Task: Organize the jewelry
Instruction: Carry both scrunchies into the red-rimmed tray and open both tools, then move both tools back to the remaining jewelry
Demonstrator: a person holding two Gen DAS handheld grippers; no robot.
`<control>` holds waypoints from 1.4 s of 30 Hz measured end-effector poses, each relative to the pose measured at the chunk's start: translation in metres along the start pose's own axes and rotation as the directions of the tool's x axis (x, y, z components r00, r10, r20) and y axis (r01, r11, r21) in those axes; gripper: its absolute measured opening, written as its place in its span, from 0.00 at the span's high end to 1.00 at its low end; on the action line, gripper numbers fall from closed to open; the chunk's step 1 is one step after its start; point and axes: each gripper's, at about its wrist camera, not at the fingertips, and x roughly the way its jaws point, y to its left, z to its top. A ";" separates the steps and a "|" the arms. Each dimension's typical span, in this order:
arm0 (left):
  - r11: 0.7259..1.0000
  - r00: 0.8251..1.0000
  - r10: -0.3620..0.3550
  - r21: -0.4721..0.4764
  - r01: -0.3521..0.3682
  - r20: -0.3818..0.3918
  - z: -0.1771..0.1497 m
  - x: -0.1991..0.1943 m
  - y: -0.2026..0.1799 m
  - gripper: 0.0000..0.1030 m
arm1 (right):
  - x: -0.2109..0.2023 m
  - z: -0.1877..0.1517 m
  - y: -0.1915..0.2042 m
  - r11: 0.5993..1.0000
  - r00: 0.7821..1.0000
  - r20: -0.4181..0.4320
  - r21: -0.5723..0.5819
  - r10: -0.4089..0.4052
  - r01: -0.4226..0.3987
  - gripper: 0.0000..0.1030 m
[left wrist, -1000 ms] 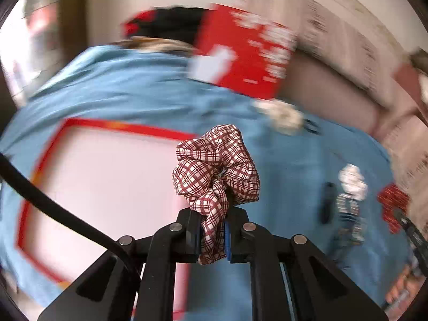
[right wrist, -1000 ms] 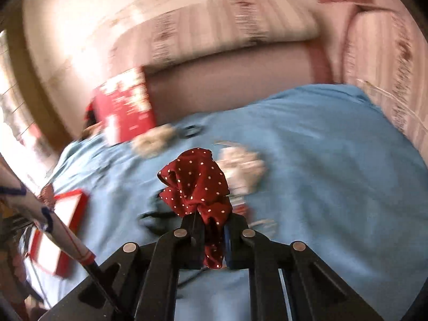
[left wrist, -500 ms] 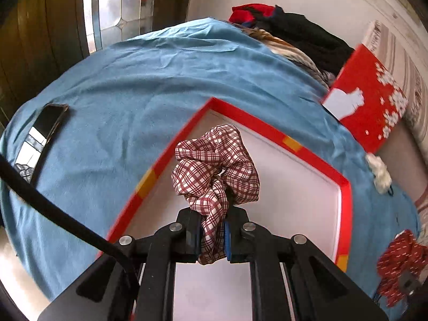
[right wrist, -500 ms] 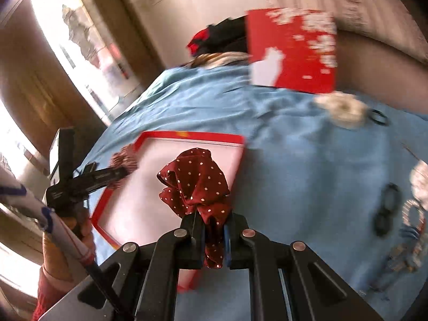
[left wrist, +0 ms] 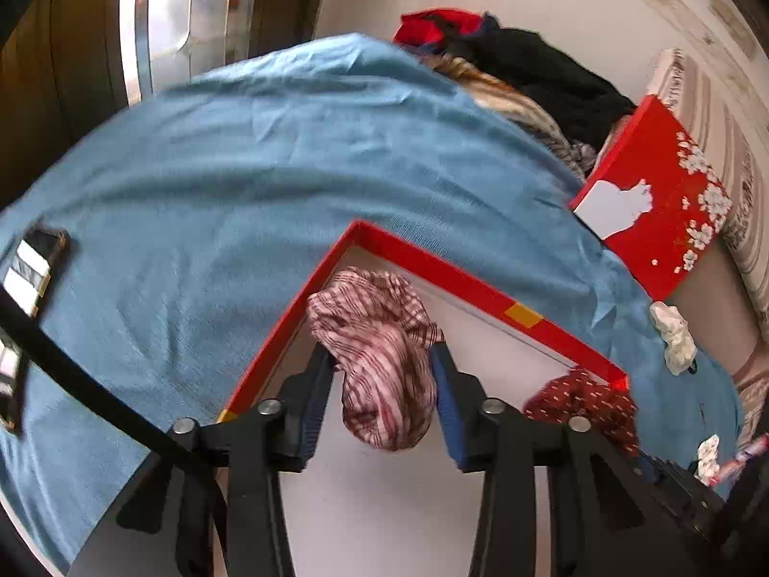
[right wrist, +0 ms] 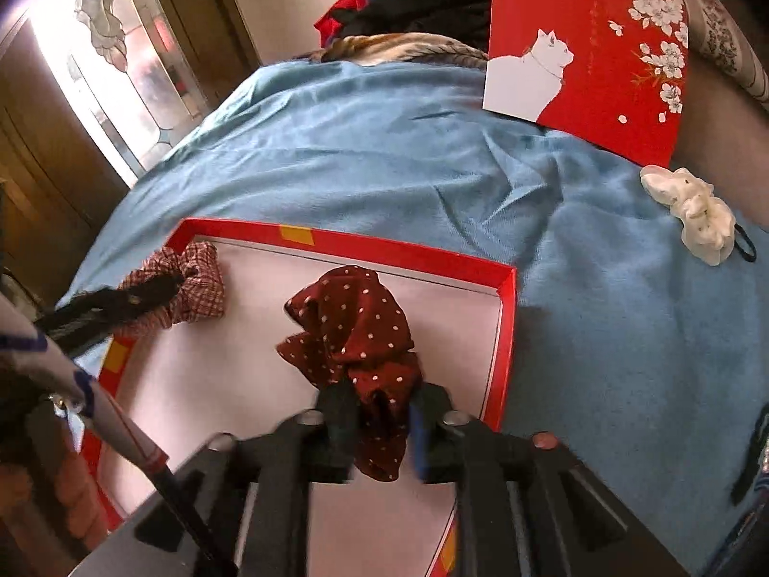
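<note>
Here, inside the shallow red-rimmed white tray (right wrist: 504, 336), the left gripper (left wrist: 382, 401) has just been opening around the crumpled plaid scrunchie (left wrist: 379, 351) at its far corner, while the right gripper's (right wrist: 379, 428) jaws, likewise parting, loosely flank the polka-dot scrunchie (right wrist: 355, 336).

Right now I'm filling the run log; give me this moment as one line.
left gripper: just opened, plaid scrunchie loose between | right gripper: just opened, dotted scrunchie loose between | both over red tray
</note>
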 end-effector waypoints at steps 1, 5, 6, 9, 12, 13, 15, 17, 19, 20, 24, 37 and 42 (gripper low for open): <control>1.000 1.000 0.006 0.006 -0.006 0.021 0.000 -0.007 -0.001 0.53 | -0.002 -0.001 0.002 1.000 1.000 0.000 -0.005 -0.001 0.001 0.60; 1.000 0.998 -0.018 -0.005 0.019 0.067 -0.005 -0.033 0.001 0.46 | -0.022 -0.007 0.009 0.998 0.999 0.037 -0.054 -0.038 0.040 0.43; 1.000 0.997 -0.026 -0.004 0.026 0.073 -0.007 -0.040 0.002 0.46 | -0.030 -0.010 0.009 0.997 0.998 0.046 -0.066 -0.044 0.047 0.43; 0.999 0.995 -0.033 0.001 0.033 0.097 -0.019 -0.060 0.003 0.45 | -0.051 -0.017 0.004 0.996 0.997 0.060 -0.073 -0.047 0.051 0.41; 0.999 0.992 -0.039 -0.029 0.043 0.123 -0.031 -0.076 0.005 0.41 | -0.076 -0.030 -0.008 0.997 0.997 0.071 -0.062 -0.042 0.047 0.39; 0.998 0.991 -0.045 -0.038 0.050 0.126 -0.034 -0.079 0.005 0.40 | -0.085 -0.034 -0.013 0.997 0.996 0.075 -0.059 -0.044 0.049 0.39; 0.996 0.990 -0.066 -0.054 0.073 0.125 -0.043 -0.082 0.004 0.40 | -0.104 -0.046 -0.025 0.997 0.995 0.084 -0.051 -0.052 0.056 0.39; 0.996 0.991 -0.070 -0.052 0.077 0.115 -0.051 -0.083 0.000 0.40 | -0.125 -0.059 -0.040 0.997 0.994 0.095 -0.040 -0.057 0.061 0.38; 0.996 0.992 -0.075 -0.036 0.078 0.100 -0.062 -0.083 -0.003 0.40 | -0.147 -0.073 -0.058 0.997 0.991 0.111 -0.018 -0.072 0.074 0.35; 0.996 0.992 -0.081 -0.029 0.084 0.092 -0.068 -0.084 -0.005 0.40 | -0.157 -0.081 -0.069 0.997 0.990 0.117 -0.005 -0.080 0.081 0.34; 0.995 0.994 -0.099 -0.004 0.099 0.049 -0.101 -0.084 -0.014 0.40 | -0.198 -0.117 -0.128 0.988 0.982 0.133 0.091 -0.135 0.124 0.34; 0.915 0.972 -0.232 0.334 0.225 -0.020 -0.166 -0.113 -0.142 0.40 | -0.269 -0.229 -0.322 0.853 0.944 0.105 0.469 -0.312 0.230 0.34; 0.851 0.957 -0.266 0.438 0.291 -0.118 -0.189 -0.101 -0.210 0.40 | -0.257 -0.243 -0.356 0.827 0.955 0.103 0.532 -0.277 0.183 0.34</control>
